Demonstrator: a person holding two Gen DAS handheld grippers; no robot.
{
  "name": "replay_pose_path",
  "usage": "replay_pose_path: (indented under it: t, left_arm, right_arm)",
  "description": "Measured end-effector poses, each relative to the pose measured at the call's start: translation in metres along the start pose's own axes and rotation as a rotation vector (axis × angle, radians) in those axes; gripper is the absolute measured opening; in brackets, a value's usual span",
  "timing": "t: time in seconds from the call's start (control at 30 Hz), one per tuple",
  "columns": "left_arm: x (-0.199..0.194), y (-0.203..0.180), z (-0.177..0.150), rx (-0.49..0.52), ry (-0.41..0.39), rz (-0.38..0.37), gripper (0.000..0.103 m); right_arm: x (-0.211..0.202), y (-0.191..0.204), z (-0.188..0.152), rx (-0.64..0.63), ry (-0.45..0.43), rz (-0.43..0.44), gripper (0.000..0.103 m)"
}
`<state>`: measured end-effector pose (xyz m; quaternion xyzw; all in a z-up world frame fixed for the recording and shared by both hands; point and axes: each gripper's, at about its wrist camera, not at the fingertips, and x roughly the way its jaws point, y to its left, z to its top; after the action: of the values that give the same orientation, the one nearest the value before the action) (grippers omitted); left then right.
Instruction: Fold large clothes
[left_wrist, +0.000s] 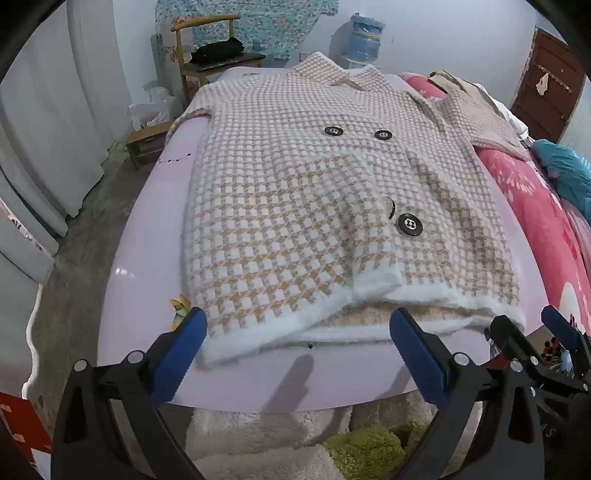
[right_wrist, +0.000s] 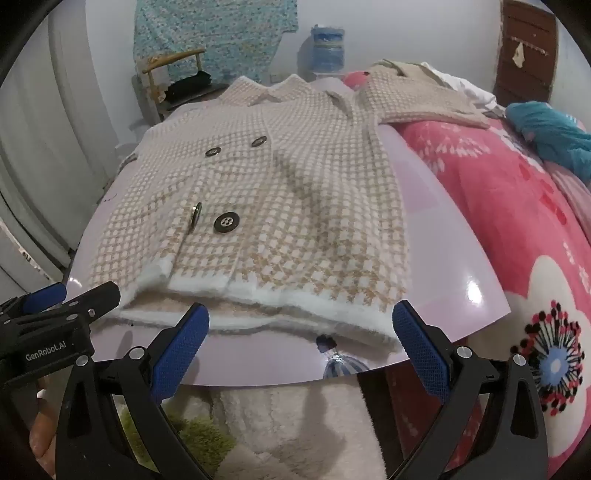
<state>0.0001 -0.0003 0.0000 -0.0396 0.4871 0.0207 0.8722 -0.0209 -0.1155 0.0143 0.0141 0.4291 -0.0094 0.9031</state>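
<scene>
Blue-padded left gripper (left_wrist: 297, 354) and right gripper (right_wrist: 301, 339), jaws spread, near coat (left_wrist: 332, 206) hem.

Ahead of your left gripper, a pale wall (left_wrist: 424, 33) closes the room, with a wooden chair (left_wrist: 207, 48) and a water jug (left_wrist: 364, 37) against it. A patterned cloth (left_wrist: 258, 22) hangs above the chair. To its left, white curtains (left_wrist: 55, 110) drop to a grey floor (left_wrist: 81, 251). Far right, a brown door (left_wrist: 546, 85). Right of your right gripper lies a pink blanket (right_wrist: 498, 206).
</scene>
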Motion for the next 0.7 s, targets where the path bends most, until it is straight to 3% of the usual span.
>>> replay_pose_path:
  t: [0.7]
  left_arm:
    - [-0.005, 0.008, 0.002, -0.014, -0.012, 0.011, 0.097]
  right_arm:
    - [0.005, 0.002, -0.006, -0.005, 0.018, 0.024, 0.096]
